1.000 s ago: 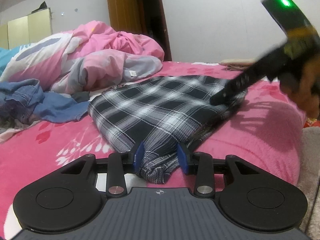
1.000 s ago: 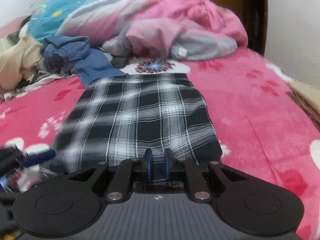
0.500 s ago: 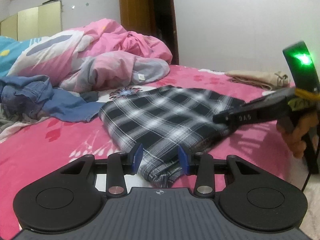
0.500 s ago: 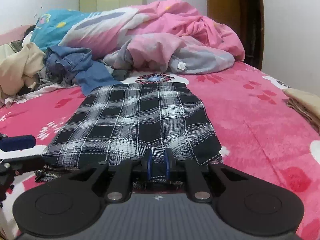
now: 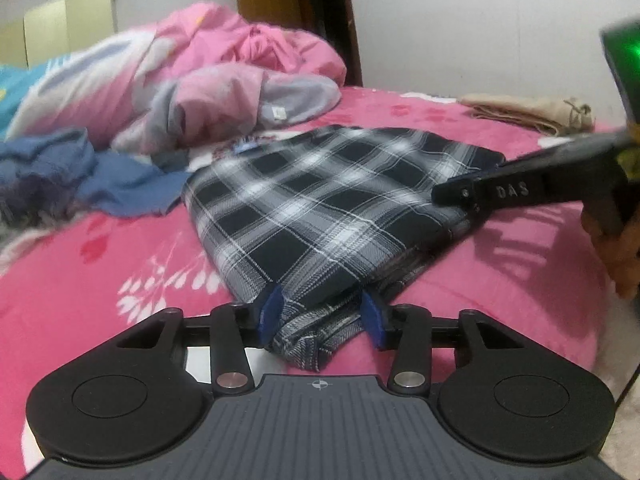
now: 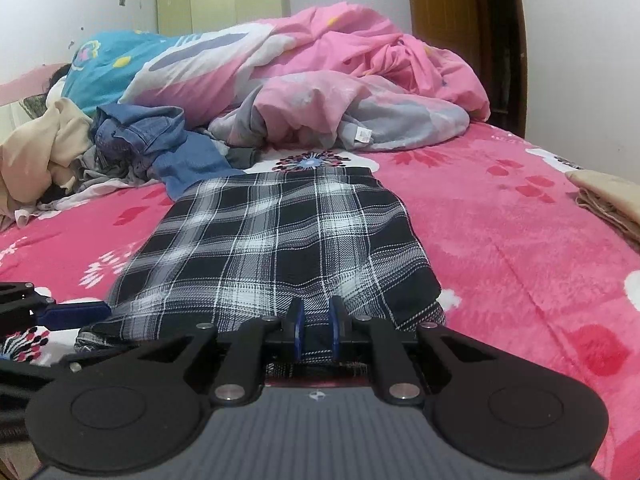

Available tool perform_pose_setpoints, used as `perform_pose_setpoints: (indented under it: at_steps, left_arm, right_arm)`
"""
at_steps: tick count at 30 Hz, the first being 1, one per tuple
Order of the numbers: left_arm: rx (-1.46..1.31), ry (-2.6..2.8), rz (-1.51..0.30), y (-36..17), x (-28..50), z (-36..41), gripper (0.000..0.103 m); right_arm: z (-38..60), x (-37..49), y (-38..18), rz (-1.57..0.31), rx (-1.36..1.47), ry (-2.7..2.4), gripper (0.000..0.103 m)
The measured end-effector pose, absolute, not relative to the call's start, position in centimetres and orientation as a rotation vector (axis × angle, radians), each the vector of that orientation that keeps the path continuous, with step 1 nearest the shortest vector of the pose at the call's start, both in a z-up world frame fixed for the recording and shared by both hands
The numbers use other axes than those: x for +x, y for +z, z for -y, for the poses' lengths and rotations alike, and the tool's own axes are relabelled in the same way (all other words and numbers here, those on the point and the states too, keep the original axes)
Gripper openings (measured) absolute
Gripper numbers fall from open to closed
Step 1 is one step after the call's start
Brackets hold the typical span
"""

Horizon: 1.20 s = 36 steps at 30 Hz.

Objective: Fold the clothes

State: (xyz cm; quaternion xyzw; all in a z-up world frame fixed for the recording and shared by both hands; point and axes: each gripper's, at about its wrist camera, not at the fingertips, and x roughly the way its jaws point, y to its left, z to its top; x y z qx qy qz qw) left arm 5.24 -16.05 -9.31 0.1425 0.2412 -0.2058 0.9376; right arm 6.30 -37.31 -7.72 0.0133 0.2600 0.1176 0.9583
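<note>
A black-and-white plaid garment (image 5: 320, 200) (image 6: 280, 248) lies folded flat on the pink flowered bedspread (image 5: 100, 280). My left gripper (image 5: 322, 316) is at its near corner; the jaws are opening, and the bunched corner lies loose between the blue pads (image 5: 272, 314). In the right wrist view that gripper's blue finger (image 6: 76, 314) shows at the garment's left corner. My right gripper (image 6: 315, 328) is shut on the garment's near hem, a fold of cloth pinched between its pads. In the left wrist view the right gripper (image 5: 452, 194) rests low at the garment's right edge, held by a hand.
A heap of pink and grey duvet (image 6: 340, 92) fills the back of the bed. Blue jeans (image 6: 152, 136) and beige clothes (image 6: 40, 152) are piled at the left. A folded beige garment (image 5: 528, 114) lies at the right. A brown door (image 6: 460, 12) stands behind.
The left jaws have widened around the plaid corner. In the left wrist view the right gripper came down from high up to the garment's right edge, and the garment now lies flatter.
</note>
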Motion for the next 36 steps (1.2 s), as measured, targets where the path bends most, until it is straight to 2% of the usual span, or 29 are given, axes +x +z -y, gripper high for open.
perform_pose_setpoints:
  at_steps: [15, 27, 30, 32, 36]
  left_arm:
    - [0.227, -0.433, -0.530, -9.02, 5.73, 15.90, 0.058]
    - [0.220, -0.428, -0.540, -8.99, 5.84, 15.96, 0.059]
    - [0.219, -0.427, -0.541, -9.02, 5.79, 15.94, 0.059]
    - [0.217, -0.426, -0.544, -9.00, 5.81, 15.90, 0.060]
    - [0.212, -0.427, -0.549, -9.00, 5.90, 15.80, 0.060]
  right_arm:
    - [36.64, 5.81, -7.77, -0.512, 0.000, 0.242, 0.020]
    - [36.58, 5.66, -7.70, -0.505, 0.002, 0.252, 0.025]
    - [36.62, 5.53, -7.67, -0.500, 0.007, 0.266, 0.030]
    - [36.59, 5.43, -7.65, -0.497, 0.010, 0.284, 0.043]
    - [36.32, 5.30, -7.60, -0.492, -0.003, 0.287, 0.043]
